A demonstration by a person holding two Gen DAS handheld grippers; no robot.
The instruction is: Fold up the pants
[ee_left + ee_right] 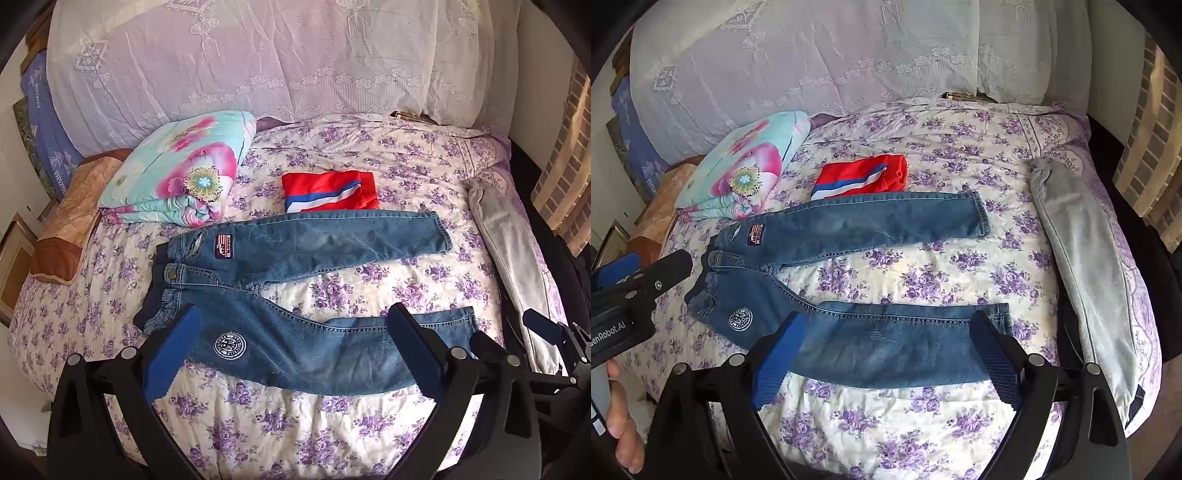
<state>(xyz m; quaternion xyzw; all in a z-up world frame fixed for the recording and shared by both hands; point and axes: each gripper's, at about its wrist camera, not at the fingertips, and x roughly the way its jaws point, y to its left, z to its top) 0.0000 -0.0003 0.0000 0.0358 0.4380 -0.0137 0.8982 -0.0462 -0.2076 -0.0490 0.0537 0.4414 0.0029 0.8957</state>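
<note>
right now the jeans (295, 295) lie flat on the flowered bedspread (369, 443), both legs spread apart, waist toward the folded floral quilt (177, 177). above the near leg the left gripper (291, 343) and right gripper (886, 354) hover, jaws wide, holding nothing.

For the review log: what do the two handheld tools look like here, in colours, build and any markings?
Both are black two-finger devices with bolted, round-headed pivot links. The left tool has one finger faced with a ribbed blue pad, the other dark. The right tool matches: one blue ribbed pad, one dark ribbed pad. The right wrist view shows white lettering ending "enRobot.AI" on the left tool's body. No sleeve is visible.
</note>
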